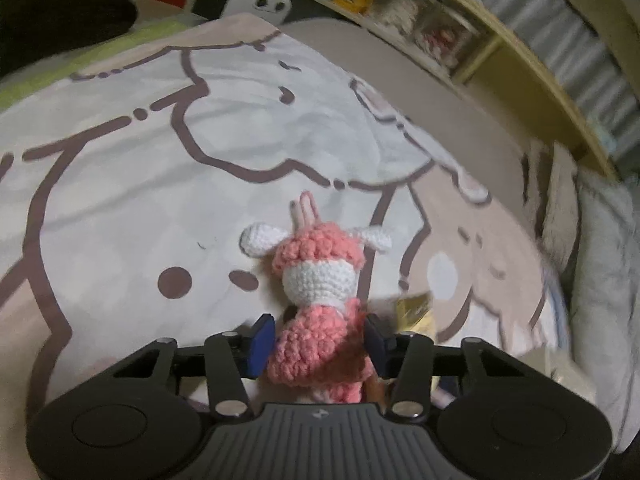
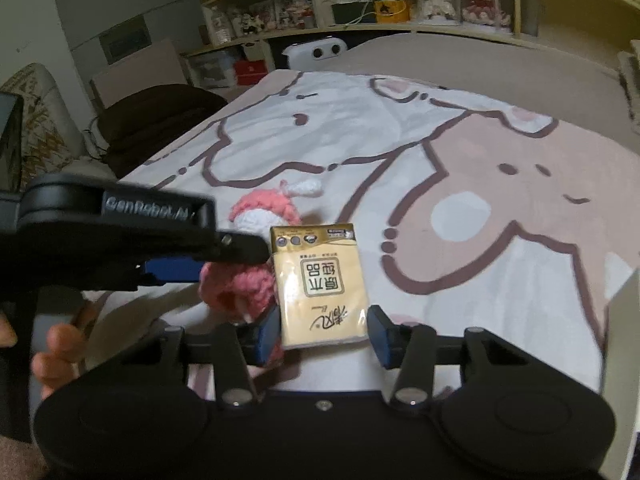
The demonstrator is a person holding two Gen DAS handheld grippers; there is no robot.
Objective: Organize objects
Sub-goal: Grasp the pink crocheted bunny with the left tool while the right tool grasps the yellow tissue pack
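A: What is on the left side, near the yellow tissue pack [image 2: 323, 286]?

B: Just to the left of the pack is the left gripper [image 1: 319, 346]. Its two blue pads [image 1: 262, 344] press on the body of a pink crochet doll [image 1: 318, 300], so the fingers are narrow and they hold the doll. In the right wrist view the doll [image 2: 244, 276] is touching the left edge of the pack, or very near to it; I cannot tell which.

A: How does the doll stand?

B: In the left wrist view its white face and pink woolly head point away from the camera, over the cartoon blanket [image 1: 132, 184]. Two white ears go out to the sides.

A: And the pack itself?

B: It is between the blue pads of the right gripper [image 2: 323, 330]. The left pad [image 2: 267, 334] seems to touch the side of the pack. The right pad is just beside the other side, with a thin gap, I think. So the fingers are narrow around the pack, but I cannot tell if they really grip it. The printed characters on it are upside down for the camera.

A: What is beyond the pack?

B: The blanket [image 2: 460, 168] with the drawn animals, then a white device [image 2: 320, 54], and behind this a wooden shelf [image 2: 360, 28] with dolls and boxes.
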